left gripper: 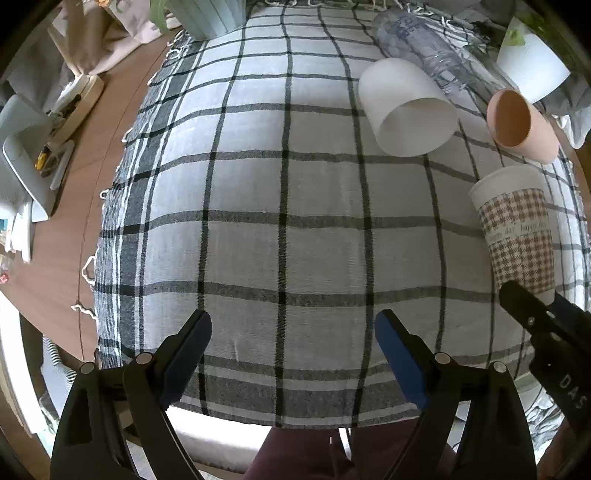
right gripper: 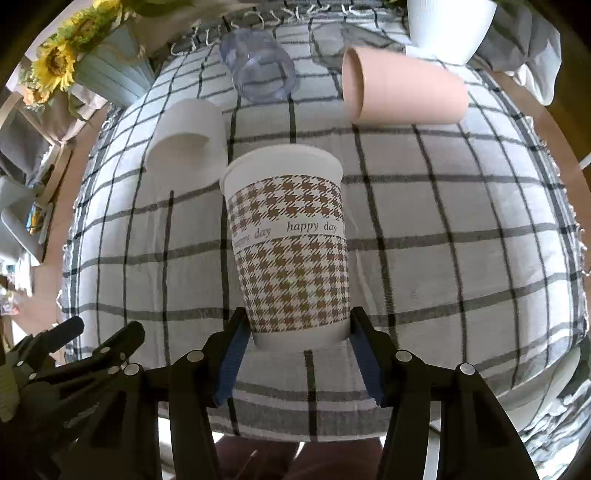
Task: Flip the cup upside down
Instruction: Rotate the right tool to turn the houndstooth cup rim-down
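A white paper cup with a brown houndstooth print and the words "happy day" (right gripper: 290, 254) stands with its wide rim up, tilted a little away. My right gripper (right gripper: 300, 332) is shut on its narrow base, one blue pad on each side. The cup also shows at the right of the left wrist view (left gripper: 517, 229), with the right gripper's fingers (left gripper: 532, 314) at its base. My left gripper (left gripper: 293, 325) is open and empty above the checked cloth (left gripper: 258, 192), near the table's front edge.
A white cup (right gripper: 186, 142), a clear plastic cup (right gripper: 258, 64) and a pink cup (right gripper: 402, 88) lie on their sides at the back of the cloth. A white pot (right gripper: 447, 26) stands far right, a ribbed vase with sunflowers (right gripper: 107, 77) far left. Clutter lies on the wooden table (left gripper: 48, 122) left of the cloth.
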Demonstrator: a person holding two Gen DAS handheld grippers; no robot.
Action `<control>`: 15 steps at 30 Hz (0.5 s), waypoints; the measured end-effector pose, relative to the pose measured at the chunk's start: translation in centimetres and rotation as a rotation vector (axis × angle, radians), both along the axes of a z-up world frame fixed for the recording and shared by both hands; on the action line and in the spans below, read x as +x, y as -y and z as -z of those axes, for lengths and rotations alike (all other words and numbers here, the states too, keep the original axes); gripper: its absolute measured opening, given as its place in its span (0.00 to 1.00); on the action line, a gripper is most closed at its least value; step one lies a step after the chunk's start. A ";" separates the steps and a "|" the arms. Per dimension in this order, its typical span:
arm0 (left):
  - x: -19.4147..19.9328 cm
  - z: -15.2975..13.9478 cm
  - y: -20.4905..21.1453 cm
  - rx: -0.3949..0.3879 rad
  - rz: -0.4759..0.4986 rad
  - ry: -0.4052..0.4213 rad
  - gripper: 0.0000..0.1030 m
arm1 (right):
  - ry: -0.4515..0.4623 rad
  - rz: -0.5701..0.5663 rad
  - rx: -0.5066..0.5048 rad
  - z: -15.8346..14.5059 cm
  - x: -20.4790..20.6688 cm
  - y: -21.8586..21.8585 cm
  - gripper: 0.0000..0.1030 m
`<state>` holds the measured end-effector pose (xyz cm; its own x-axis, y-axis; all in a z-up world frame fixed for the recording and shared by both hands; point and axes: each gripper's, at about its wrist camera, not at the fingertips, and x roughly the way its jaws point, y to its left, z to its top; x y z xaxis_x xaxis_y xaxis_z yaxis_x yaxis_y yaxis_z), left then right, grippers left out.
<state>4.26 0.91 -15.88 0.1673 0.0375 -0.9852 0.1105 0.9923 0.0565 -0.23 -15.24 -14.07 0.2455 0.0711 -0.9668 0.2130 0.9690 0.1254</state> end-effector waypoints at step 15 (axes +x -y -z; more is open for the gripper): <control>-0.6 -4.6 -0.4 -0.037 0.020 0.113 0.88 | 0.019 -0.001 -0.023 -5.1 0.3 1.1 0.53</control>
<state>3.67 1.28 -11.30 0.2775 -0.0027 -0.9607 0.1250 0.9916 0.0333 0.06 -16.30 -8.93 0.2640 0.0491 -0.9633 0.2094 0.9720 0.1069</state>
